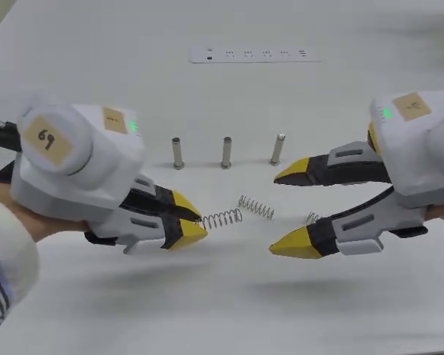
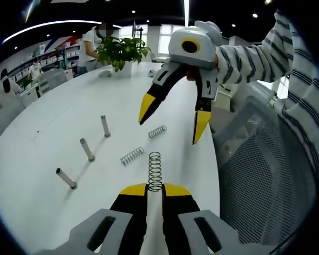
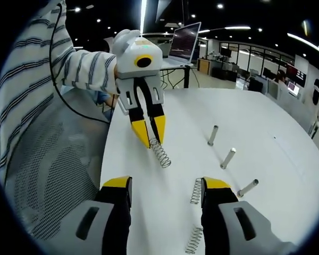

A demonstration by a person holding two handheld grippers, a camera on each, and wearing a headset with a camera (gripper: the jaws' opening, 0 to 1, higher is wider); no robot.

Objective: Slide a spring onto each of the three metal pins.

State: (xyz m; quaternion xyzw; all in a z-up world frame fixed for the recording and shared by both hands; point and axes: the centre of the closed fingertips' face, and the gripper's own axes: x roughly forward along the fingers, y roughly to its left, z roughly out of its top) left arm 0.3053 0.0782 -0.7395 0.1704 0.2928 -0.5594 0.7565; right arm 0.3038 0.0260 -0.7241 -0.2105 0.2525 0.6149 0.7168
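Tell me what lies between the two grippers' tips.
Head view: the spring held by the left gripper, then a loose spring on the table.

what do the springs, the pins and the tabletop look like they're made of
Springs: thin coiled wire, silvery, likely steel. Pins: solid-looking metal, probably steel, with a dull grey sheen and a bright streak along each shaft. Tabletop: smooth matte white with soft shadows, perhaps laminate or painted board; the look leaves that open.
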